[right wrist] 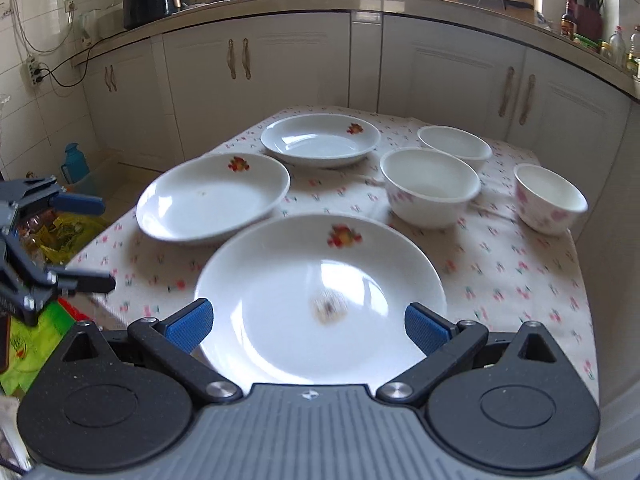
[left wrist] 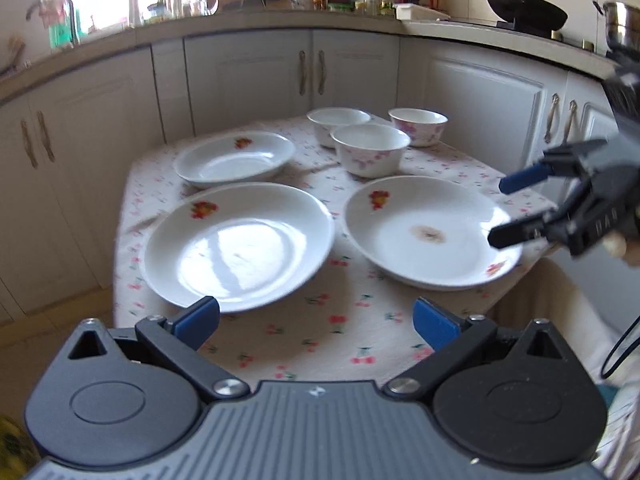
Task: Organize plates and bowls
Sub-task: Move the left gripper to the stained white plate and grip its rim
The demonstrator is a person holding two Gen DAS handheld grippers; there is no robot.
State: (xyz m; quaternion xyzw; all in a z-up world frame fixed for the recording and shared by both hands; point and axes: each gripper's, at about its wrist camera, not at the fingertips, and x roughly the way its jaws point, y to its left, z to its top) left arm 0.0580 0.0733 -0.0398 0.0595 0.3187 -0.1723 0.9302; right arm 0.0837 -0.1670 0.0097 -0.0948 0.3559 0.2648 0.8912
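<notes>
Three white plates with a red flower print lie on the flowered tablecloth (left wrist: 320,332): a near-left plate (left wrist: 240,246), a stained plate (left wrist: 432,232) at the right, and a far plate (left wrist: 236,158). Three white bowls (left wrist: 370,150) stand close together behind them. My left gripper (left wrist: 316,320) is open and empty, just short of the near-left plate's front rim. My right gripper (right wrist: 308,324) is open wide over the near rim of the stained plate (right wrist: 320,280), its pads not pressing it. It shows from the side as the right gripper (left wrist: 508,210), and so does the left gripper (right wrist: 92,244).
White kitchen cabinets (right wrist: 260,92) wrap around the small table on the far sides. A counter (left wrist: 360,20) above holds bottles, a knife block and a wok (left wrist: 524,10). Bags (right wrist: 68,232) and a blue bottle (right wrist: 74,162) sit on the floor by the table's left edge.
</notes>
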